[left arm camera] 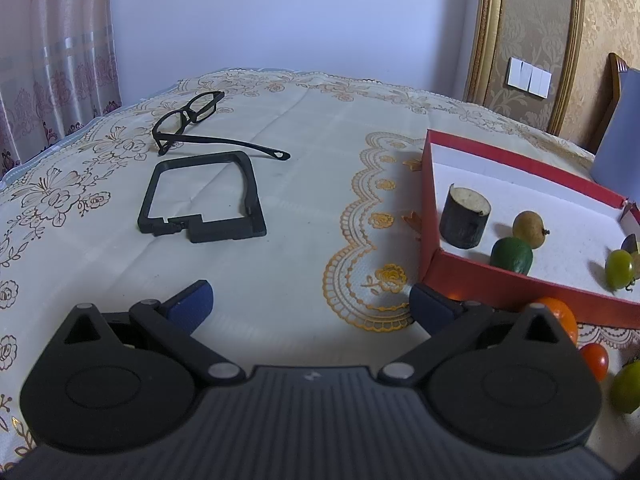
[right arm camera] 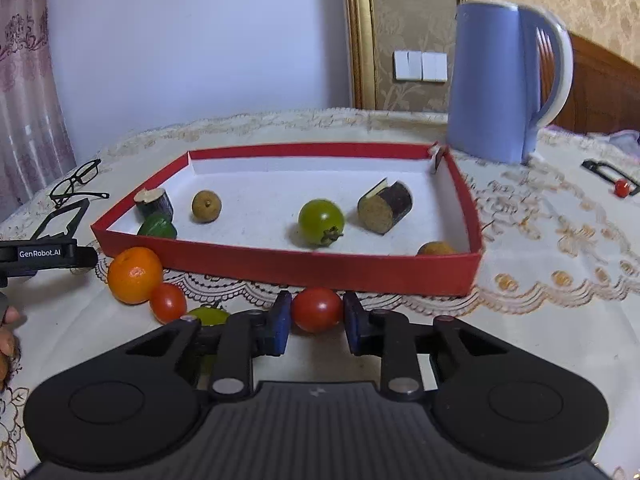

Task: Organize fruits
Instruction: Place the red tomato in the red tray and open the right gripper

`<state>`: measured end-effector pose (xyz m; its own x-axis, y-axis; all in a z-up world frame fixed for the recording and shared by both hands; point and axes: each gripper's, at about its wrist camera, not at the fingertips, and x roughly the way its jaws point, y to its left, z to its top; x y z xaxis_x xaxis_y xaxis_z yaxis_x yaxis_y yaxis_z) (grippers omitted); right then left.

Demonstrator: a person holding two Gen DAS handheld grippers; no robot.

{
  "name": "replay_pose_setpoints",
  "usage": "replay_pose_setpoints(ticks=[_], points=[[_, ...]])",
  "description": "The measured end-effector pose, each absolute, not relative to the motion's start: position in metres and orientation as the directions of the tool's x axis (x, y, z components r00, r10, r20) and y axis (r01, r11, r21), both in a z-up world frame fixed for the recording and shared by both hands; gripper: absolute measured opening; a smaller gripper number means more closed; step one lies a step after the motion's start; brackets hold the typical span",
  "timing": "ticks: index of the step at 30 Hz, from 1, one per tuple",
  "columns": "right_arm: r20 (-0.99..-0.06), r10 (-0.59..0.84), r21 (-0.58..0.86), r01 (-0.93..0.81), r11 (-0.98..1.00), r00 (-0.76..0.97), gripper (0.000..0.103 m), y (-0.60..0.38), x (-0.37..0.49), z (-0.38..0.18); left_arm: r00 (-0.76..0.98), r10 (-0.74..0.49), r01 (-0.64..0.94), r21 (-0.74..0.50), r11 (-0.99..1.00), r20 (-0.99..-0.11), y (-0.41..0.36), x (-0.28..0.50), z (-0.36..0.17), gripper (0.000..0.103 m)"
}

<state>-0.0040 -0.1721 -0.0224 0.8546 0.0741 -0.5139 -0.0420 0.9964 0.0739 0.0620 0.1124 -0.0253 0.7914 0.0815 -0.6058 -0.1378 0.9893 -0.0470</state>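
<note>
Fruit sorting, status as observed. The right claw point(right arm camera: 316, 326) is clamped on a red cherry tomato point(right arm camera: 316, 309), its blue pads pressing both sides — the tomato sits just in front of the near wall of the red tray point(right arm camera: 320, 270), outside it, at the level of the lace-patterned surface point(right arm camera: 540, 248).

Inside the tray, on its white floor: a green tomato point(right arm camera: 321, 222) near the middle, a cut sugarcane piece point(right arm camera: 385, 208) lying on its side to the right of it, a brown longan point(right arm camera: 206, 206) to the left, a second sugarcane piece point(right arm camera: 154, 203) standing upright in the far-left corner with a dark green fruit point(right arm camera: 157, 227) just beside it, and another longan point(right arm camera: 436, 248) against the near-right wall.

Outside the tray, near-left: an orange point(right arm camera: 135, 275) touching a second red tomato point(right arm camera: 168, 302), and a yellow-green tomato point(right arm camera: 209, 315) partly hidden behind the right claw's linkage.

The left claw point(left arm camera: 310, 306) stands wide open and empty, above bare cloth left of the tray's near-left corner; in the right wrist view its body shows at the left edge with a person's fingers point(right arm camera: 8, 332) below it.

Other items: black eyeglasses point(left arm camera: 188, 120) and a black frame-shaped part point(left arm camera: 204, 200) lying on the cloth to the left — a blue kettle point(right arm camera: 504, 80) behind the tray's far-right corner.
</note>
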Motion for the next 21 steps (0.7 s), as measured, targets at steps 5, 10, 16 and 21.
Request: replay_pose_setpoints(ticks=[5, 10, 16, 21], points=[[-0.436, 0.045, 0.056, -0.023, 0.998, 0.899, 0.027, -0.184, -0.013, -0.003, 0.792, 0.081, -0.138, -0.048, 0.989, -0.606, 0.112, 0.062, -0.025, 0.103], [-0.45, -0.019, 0.013, 0.028, 1.0, 0.893, 0.026, -0.2, 0.017, 0.009, 0.791, 0.082, -0.138, -0.046, 0.989, -0.606, 0.113, 0.062, -0.025, 0.103], [-0.515, -0.043, -0.003, 0.048, 0.999, 0.856, 0.026, -0.211, 0.054, -0.009, 0.79, 0.084, -0.138, -0.043, 0.989, -0.607, 0.112, 0.063, -0.026, 0.103], [-0.51, -0.025, -0.035, 0.008, 0.999, 0.86, 0.026, -0.202, 0.057, -0.015, 0.79, 0.085, -0.138, -0.04, 0.99, -0.608, 0.112, 0.063, -0.026, 0.103]])
